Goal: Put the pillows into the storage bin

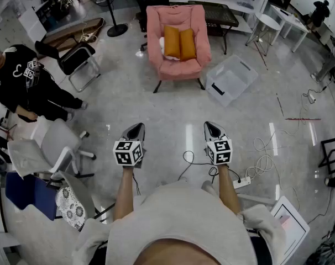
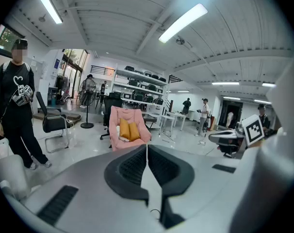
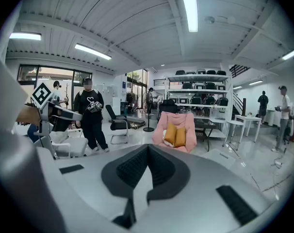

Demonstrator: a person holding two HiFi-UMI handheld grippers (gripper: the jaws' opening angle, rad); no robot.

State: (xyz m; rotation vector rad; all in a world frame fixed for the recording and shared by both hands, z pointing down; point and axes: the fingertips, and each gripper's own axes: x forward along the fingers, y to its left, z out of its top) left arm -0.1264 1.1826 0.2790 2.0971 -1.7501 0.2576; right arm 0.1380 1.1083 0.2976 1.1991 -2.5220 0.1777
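Two orange pillows point(image 1: 179, 43) stand side by side on the seat of a pink armchair point(image 1: 176, 65) far across the floor. A clear storage bin point(image 1: 230, 79) sits on the floor just right of the chair. My left gripper point(image 1: 136, 128) and right gripper point(image 1: 211, 127) are held side by side well short of the chair, both shut and empty. Beyond the closed left gripper point(image 2: 146, 147), the pillows point(image 2: 129, 130) show straight ahead. Past the closed right gripper point(image 3: 148, 148), the pillows point(image 3: 175, 136) and the bin point(image 3: 221, 155) lie ahead.
A person in black point(image 1: 24, 81) stands at the left by a black chair point(image 1: 79, 64) and a white office chair point(image 1: 48, 148). Cables and a power strip point(image 1: 242, 182) lie near my right side. A dark table point(image 1: 220, 15) stands behind the armchair.
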